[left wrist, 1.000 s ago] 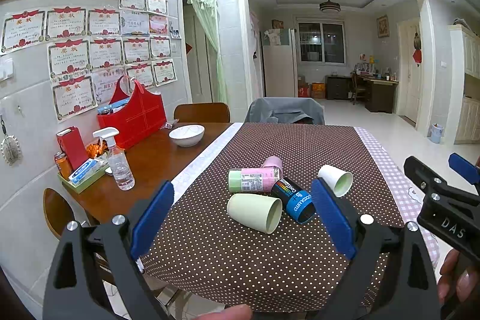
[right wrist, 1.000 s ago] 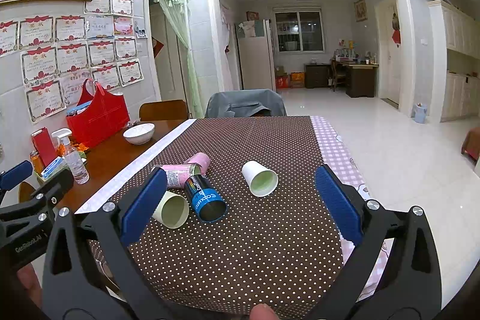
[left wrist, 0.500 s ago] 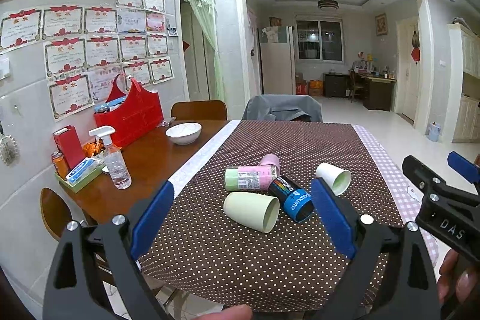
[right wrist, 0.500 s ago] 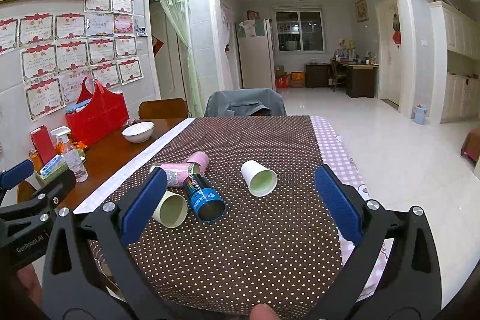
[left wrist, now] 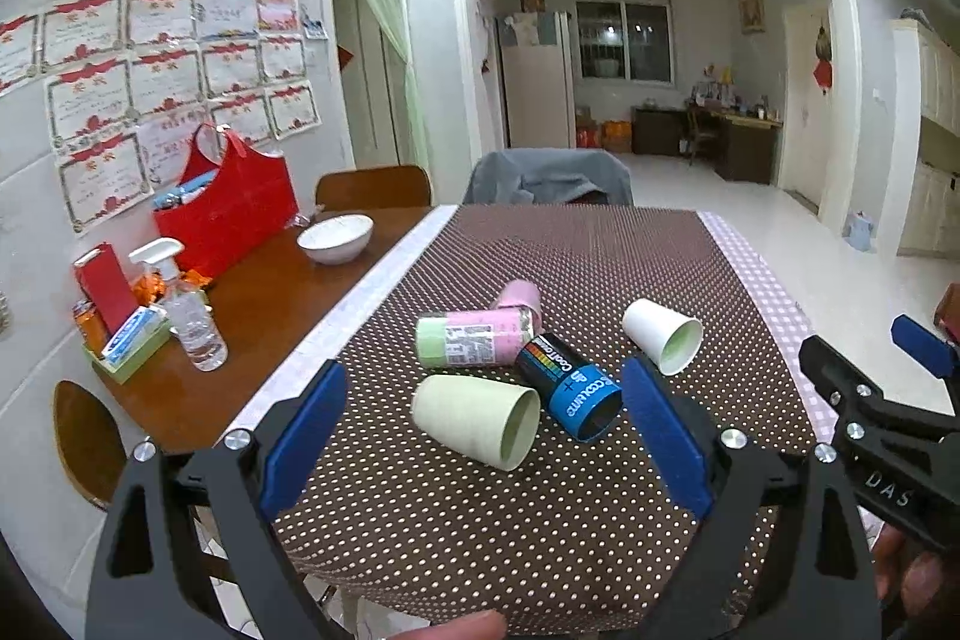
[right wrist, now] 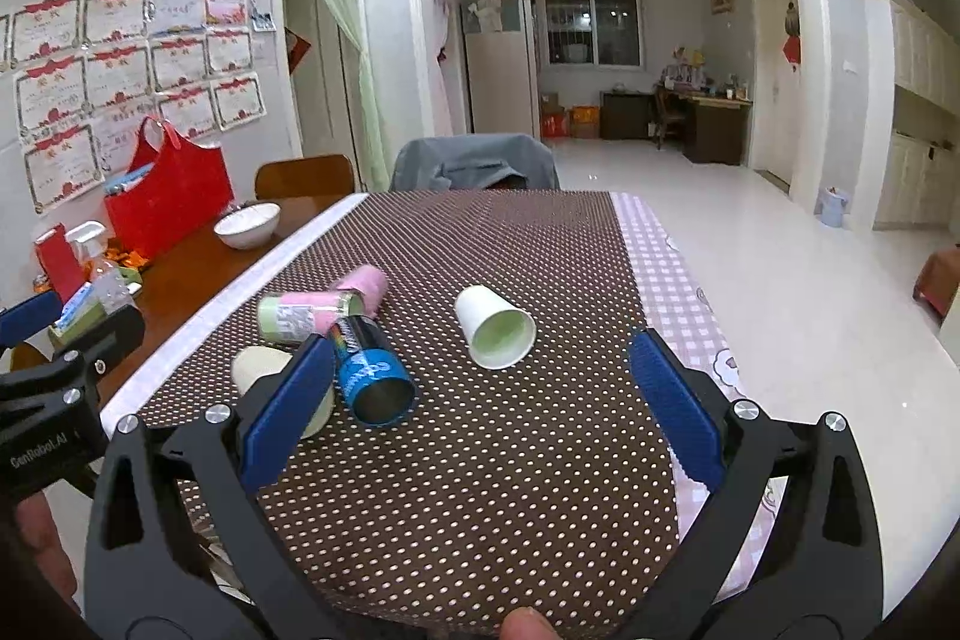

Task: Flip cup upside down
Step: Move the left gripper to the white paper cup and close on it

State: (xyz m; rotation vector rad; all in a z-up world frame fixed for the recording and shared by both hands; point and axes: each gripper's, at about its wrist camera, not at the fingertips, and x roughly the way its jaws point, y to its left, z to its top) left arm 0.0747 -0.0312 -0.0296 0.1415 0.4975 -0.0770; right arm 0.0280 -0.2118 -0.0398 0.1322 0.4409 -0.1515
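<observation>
Pale-green plastic cup (left wrist: pixel 477 421) lies sideways on the brown dotted tablecloth (left wrist: pixel 540 520), beside the blue can (left wrist: pixel 567 388). Our left gripper (left wrist: pixel 480 436) and right gripper (right wrist: pixel 480 400) hover released; we judge the approach underway, grasping next.

Both wrist views now look down slightly more than a second ago, so the table's (left wrist: pixel 600 550) far edge and the cups sit higher in each. The right gripper (right wrist: pixel 480 340) has also shifted a little toward the table's right edge. The pale green cup (right wrist: pixel 258 370), earlier in clear sight between its fingers, is now half hidden behind its left finger (right wrist: pixel 288 412), and the white cup (right wrist: pixel 492 325) looks slightly larger.
</observation>
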